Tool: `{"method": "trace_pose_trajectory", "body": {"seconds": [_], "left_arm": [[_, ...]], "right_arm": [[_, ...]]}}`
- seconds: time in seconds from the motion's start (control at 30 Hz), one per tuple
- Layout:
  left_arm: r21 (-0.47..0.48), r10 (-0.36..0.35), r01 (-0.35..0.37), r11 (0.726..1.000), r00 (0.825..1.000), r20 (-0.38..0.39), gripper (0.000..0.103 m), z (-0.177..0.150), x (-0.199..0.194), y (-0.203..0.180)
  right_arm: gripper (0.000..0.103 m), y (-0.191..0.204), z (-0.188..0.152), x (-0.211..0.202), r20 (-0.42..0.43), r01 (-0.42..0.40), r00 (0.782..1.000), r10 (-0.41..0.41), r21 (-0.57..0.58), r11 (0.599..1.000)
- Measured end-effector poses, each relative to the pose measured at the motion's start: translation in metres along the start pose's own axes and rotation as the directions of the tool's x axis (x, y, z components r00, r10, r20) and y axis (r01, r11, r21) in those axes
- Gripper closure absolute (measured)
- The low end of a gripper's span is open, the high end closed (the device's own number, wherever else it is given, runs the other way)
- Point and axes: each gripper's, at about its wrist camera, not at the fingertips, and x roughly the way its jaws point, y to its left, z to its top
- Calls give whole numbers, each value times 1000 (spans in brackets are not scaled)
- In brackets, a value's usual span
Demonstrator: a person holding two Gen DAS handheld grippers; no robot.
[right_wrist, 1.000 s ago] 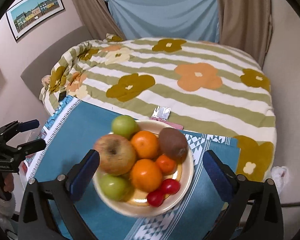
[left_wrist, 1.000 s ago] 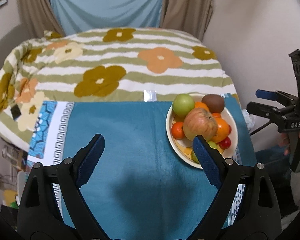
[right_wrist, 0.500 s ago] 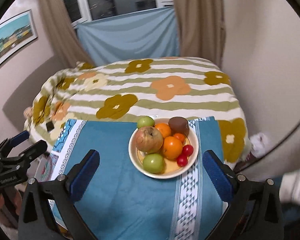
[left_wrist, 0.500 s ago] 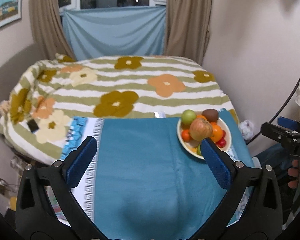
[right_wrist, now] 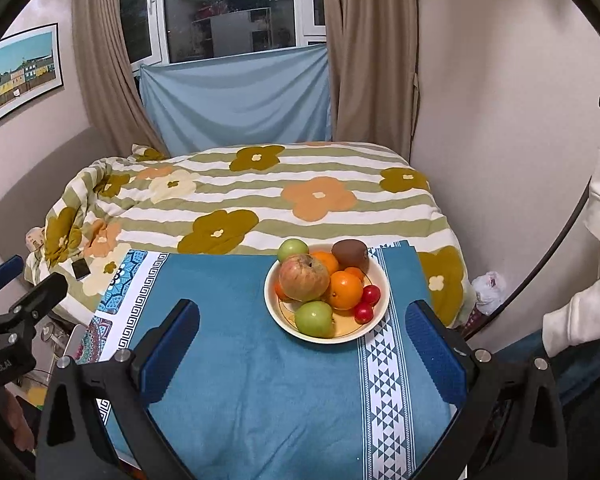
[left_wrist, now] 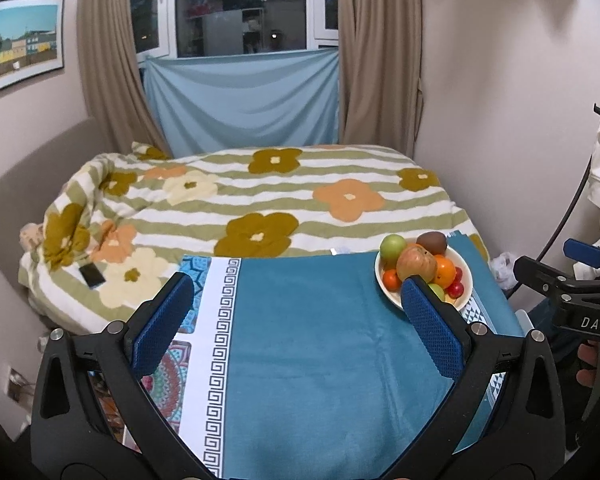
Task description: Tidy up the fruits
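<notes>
Teal cloth point(right_wrist: 260, 380) on desk, bowl point(right_wrist: 376, 312) of fruit at its far right.
Left claw point(left_wrist: 296, 324) jaws have just been opening, now wide with nothing between them; right claw point(right_wrist: 304, 350) also spread wide and empty (bowl sits just beyond its fingertips). Bowl holds apple point(right_wrist: 303, 277), oranges, kiwi point(right_wrist: 350, 253), green fruit, small red ones. Flowered bed point(right_wrist: 260, 200) behind.

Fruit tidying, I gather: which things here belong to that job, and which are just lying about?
Part of the job:
- bowl
- big apple
- green apples
- oranges
- kiwi
- small red fruits
- blue cloth under the bowl

Just lying about:
- flowered blanket
- phone
- picture
- curtains
</notes>
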Motion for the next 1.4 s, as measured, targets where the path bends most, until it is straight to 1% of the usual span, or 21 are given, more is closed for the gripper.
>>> {"method": "trace_pose_trajectory", "body": {"seconds": [0.53,1.4], "left_arm": [[-4,-19,19,1000,1000,10,0,1,-2,3],[-7,-13,13,1000,1000,11,0,1,-1,5]], "right_arm": [[0,8,-3,-4,1,20,1000,-19,-7,1000],[0,6,1,-5,10,23,1000,-23,0,1000]]}}
